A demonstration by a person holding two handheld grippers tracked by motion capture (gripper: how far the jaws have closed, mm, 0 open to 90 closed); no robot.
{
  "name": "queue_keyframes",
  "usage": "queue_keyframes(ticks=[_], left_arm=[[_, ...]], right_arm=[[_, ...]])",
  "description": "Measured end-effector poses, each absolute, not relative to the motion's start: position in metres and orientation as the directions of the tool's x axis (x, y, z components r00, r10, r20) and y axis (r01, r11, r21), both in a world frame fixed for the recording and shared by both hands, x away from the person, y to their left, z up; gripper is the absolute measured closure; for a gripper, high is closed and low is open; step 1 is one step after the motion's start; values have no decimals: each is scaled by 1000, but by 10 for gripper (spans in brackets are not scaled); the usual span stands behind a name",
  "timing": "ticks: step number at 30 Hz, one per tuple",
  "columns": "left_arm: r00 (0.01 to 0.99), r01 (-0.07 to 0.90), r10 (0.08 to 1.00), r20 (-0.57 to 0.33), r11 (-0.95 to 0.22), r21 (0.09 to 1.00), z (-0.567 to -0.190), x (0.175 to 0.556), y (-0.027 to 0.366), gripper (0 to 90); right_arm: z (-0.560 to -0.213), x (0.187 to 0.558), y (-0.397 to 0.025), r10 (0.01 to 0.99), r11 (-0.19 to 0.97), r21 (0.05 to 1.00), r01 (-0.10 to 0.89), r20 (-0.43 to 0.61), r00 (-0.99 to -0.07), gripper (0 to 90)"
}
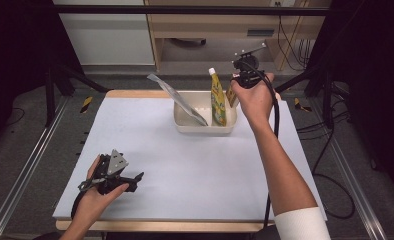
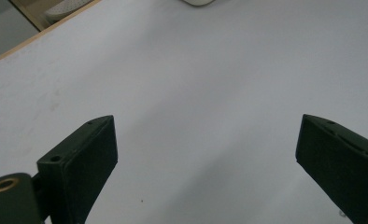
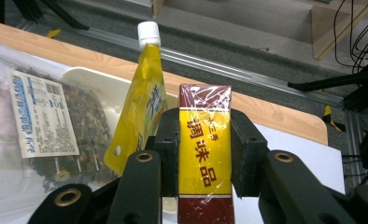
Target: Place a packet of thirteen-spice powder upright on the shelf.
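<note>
The right hand-held gripper (image 3: 204,154) clamps one red-and-yellow box (image 3: 204,149) between its jaws, held upright above the right end of the single white tub (image 1: 205,127) on the desk (image 1: 185,165). The tub holds two items: one yellow pouch (image 1: 217,97) and one clear bag (image 1: 177,97), seemingly of dried food. The left hand-held gripper (image 2: 205,154) rests spread wide, empty, near the desk's front left.

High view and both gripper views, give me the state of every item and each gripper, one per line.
left gripper: open, empty, low over the white table.
right gripper: shut on the seasoning box, held upright at the bin's right end.
yellow spout pouch: upright in the bin, cap on.
clear bag: leaning in the bin.
bin: on the table.
</note>
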State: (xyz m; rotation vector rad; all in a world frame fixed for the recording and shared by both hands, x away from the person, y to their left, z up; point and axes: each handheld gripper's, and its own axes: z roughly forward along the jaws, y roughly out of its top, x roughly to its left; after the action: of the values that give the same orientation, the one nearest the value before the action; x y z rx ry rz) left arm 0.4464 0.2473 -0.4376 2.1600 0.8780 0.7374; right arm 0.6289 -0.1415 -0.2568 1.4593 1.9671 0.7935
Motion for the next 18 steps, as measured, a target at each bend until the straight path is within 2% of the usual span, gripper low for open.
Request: queue_keyframes(ticks=[3,18], left_arm=[[617,358,746,251,-550,754,-438,447,247,54],[624,361,739,252,-559,747,-439,447,247,55]], right_arm=[[-262,633,-139,965,238,728,643,-103,-240,686],[-286,644,-139,982,160,725,670,-47,-184,686]])
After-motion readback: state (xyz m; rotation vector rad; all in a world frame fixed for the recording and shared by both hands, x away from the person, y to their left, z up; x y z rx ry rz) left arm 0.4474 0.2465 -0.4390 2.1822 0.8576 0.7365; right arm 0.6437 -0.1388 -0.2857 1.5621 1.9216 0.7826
